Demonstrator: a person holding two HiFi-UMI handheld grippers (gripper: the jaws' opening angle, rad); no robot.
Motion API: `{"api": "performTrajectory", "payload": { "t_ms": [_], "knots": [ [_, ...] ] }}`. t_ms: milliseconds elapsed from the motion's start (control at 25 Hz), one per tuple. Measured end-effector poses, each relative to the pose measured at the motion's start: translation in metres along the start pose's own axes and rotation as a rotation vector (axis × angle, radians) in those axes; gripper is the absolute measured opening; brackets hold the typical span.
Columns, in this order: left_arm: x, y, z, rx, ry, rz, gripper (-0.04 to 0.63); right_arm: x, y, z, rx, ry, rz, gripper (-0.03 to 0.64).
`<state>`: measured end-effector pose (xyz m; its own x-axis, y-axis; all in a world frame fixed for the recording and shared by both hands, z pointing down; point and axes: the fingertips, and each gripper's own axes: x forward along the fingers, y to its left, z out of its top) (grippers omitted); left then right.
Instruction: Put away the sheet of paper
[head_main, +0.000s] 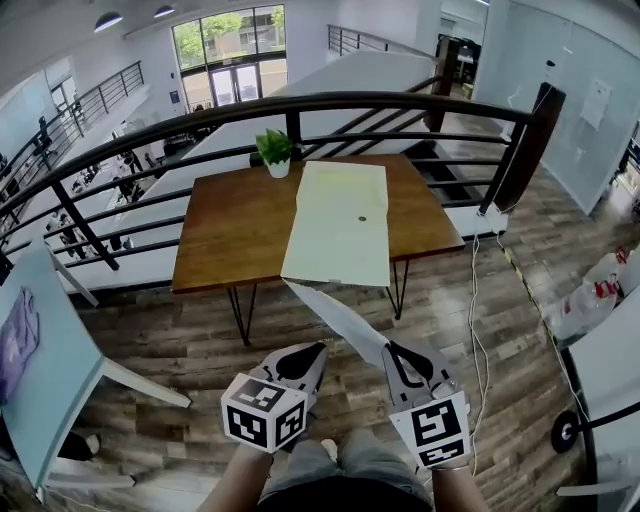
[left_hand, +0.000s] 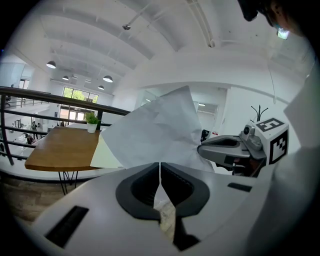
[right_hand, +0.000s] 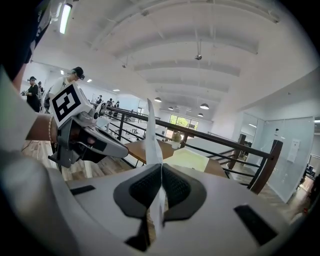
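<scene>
A: Nearest first. What are the claws doing?

B: Left gripper (head_main: 316, 350) is clamping fully closed on the sheet of paper (head_main: 335, 312), with an edge showing pinched between its pads. Right gripper (head_main: 391, 348), just beside it, is pinching the same sheet, jaws pressed together on it. The paper is standing up ahead of both tips, in the air, touching nothing else.

A: And beyond the tips?

B: Wooden table (head_main: 225, 235) is lying well ahead and below, carrying a pale yellow folder (head_main: 340, 225) straight in front. Potted plant (head_main: 275, 152) is sitting past that, by the railing (head_main: 400, 103).

A: Which step?

B: Carrying, I'm judging; nothing is stowed yet. The next move is calling for bringing the sheet forward over the folder, both claws gripping until it is lying flat there.
</scene>
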<state>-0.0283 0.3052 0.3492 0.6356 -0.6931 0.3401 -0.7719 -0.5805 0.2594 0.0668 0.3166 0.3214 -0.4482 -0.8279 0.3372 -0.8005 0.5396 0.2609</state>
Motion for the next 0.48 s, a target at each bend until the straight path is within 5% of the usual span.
{"api": "performTrajectory", "payload": {
  "t_ms": [480],
  "knots": [
    [0.025, 0.033, 0.008, -0.049, -0.005, 0.006, 0.025, 0.039, -0.017, 0.007, 0.011, -0.005, 0.004, 0.029]
  ]
}}
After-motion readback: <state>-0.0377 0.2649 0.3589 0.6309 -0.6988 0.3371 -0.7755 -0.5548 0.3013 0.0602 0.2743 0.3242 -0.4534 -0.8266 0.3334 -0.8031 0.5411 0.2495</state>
